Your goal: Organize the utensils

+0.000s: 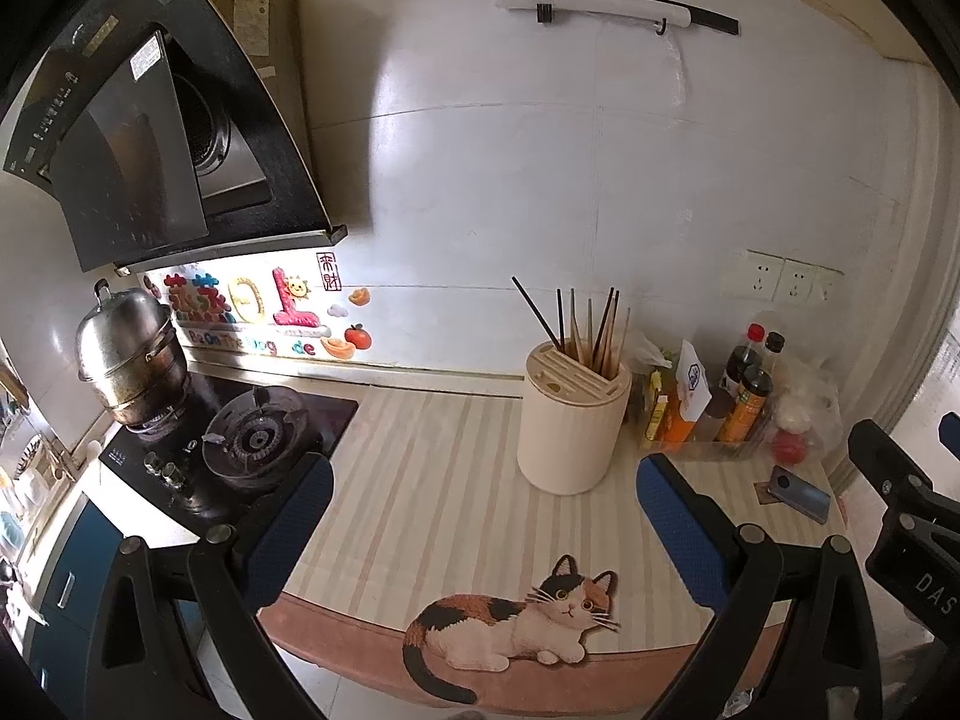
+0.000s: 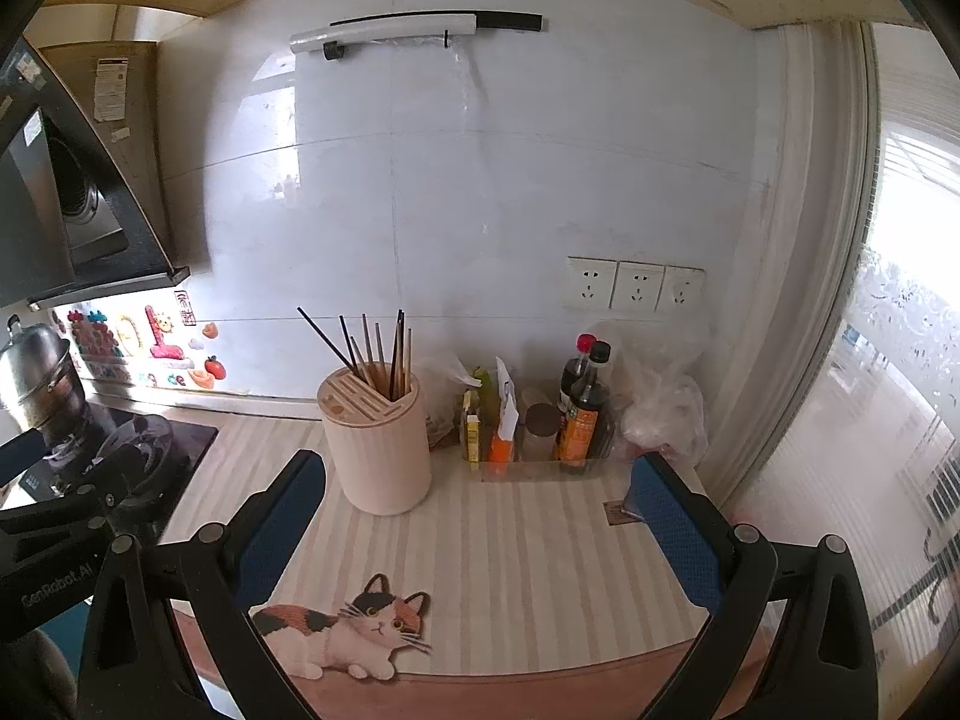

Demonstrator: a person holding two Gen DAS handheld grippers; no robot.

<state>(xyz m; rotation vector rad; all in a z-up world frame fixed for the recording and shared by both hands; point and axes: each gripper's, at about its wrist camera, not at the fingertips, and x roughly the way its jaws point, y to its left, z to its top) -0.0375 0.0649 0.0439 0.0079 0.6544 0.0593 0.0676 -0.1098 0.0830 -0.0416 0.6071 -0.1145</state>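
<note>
A cream round utensil holder (image 1: 570, 426) stands on the striped counter mat (image 1: 432, 480); it also shows in the right wrist view (image 2: 381, 450). Several dark and wooden chopsticks (image 1: 594, 330) stand upright in its rear slot, and show in the right wrist view (image 2: 384, 351). My left gripper (image 1: 486, 516) is open and empty, held short of the holder. My right gripper (image 2: 477, 522) is open and empty, with the holder just beyond its left finger. The right gripper's body shows at the right edge of the left wrist view (image 1: 900, 498).
A gas stove (image 1: 252, 438) with a steel steamer pot (image 1: 129, 348) lies left. Sauce bottles (image 2: 585, 402), packets and a plastic bag (image 2: 666, 414) stand in the right back corner. A phone (image 1: 798, 492) lies on the mat. Wall sockets (image 2: 636, 288) and a range hood (image 1: 156, 120) hang above.
</note>
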